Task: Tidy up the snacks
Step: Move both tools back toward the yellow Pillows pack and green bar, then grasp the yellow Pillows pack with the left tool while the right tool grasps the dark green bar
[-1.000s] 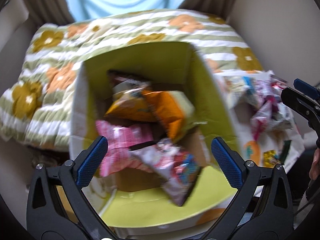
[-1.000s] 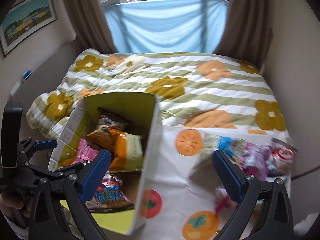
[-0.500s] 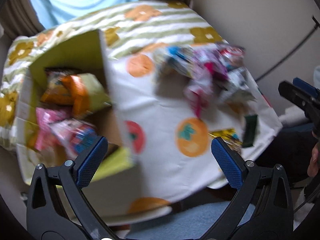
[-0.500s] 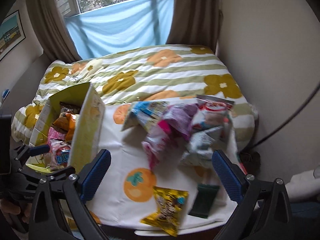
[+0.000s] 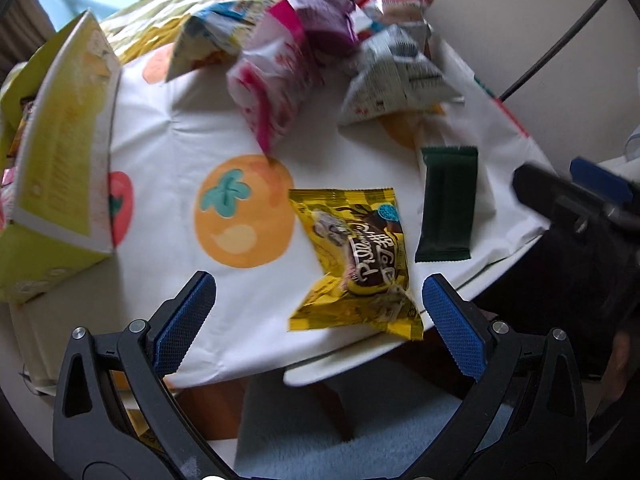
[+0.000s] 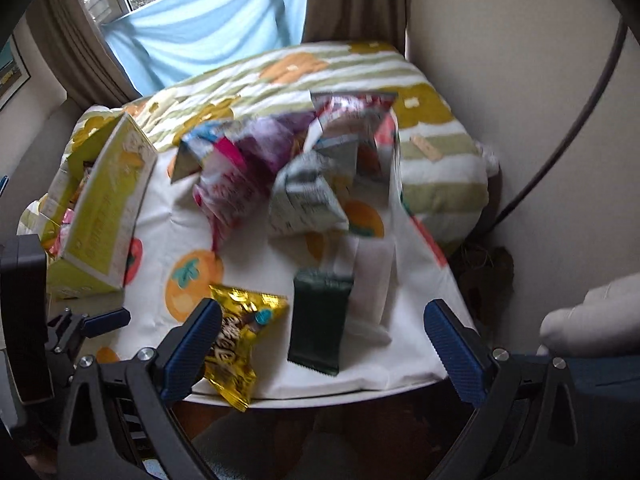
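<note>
Both grippers have swung away from the yellow box (image 5: 64, 152) at the table's left edge. The left gripper (image 5: 318, 320) and right gripper (image 6: 322, 346) now hover empty, jaws apart, over the near edge, where the yellow snack packet (image 5: 354, 260) and dark green bar (image 5: 446, 204) lie, likely the easiest next picks.

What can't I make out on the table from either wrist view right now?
- Contents of the yellow-green cardboard box: its side wall hides most in both views.
- Heap of crinkly snack bags: motion-blurred, labels unreadable.
- Yellow foil snack packet: right view, the right gripper finger covers its left part.
- Dark green flat wrapper: print too dark to read.
</note>
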Action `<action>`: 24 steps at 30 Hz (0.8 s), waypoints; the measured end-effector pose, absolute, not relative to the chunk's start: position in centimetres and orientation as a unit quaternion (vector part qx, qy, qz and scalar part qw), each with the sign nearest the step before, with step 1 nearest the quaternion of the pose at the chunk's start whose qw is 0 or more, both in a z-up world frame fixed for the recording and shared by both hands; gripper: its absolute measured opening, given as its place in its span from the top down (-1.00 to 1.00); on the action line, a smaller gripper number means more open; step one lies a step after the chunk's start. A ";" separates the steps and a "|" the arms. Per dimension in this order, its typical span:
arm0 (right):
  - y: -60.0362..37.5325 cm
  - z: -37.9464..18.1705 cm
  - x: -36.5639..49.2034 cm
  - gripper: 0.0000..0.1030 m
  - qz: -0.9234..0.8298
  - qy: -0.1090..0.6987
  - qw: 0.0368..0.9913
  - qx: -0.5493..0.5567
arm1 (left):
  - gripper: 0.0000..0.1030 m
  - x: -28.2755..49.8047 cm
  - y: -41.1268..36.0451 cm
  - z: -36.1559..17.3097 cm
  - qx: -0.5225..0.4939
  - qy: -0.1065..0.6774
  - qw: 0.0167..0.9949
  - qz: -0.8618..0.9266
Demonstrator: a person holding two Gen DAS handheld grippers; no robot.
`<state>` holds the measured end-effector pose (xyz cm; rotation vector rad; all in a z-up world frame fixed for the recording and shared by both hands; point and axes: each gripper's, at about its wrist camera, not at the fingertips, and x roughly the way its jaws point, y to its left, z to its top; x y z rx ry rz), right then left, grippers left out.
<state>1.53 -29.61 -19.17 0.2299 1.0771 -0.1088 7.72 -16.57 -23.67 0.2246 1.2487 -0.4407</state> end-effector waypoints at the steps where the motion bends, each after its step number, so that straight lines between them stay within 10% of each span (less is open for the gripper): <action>1: -29.8 -20.1 1.3 -0.96 -0.055 0.516 0.847 0.114 | -0.99 7.8 -16.9 -24.2 0.103 0.577 0.784 -0.204; 18: -29.2 -27.6 2.0 -0.89 -0.112 0.540 0.820 0.151 | -0.50 10.0 -18.7 -29.9 0.134 0.598 0.753 -0.238; 24: -28.6 -28.2 2.2 -0.58 -0.134 0.546 0.815 0.140 | -0.43 11.4 -17.6 -29.8 0.148 0.594 0.752 -0.245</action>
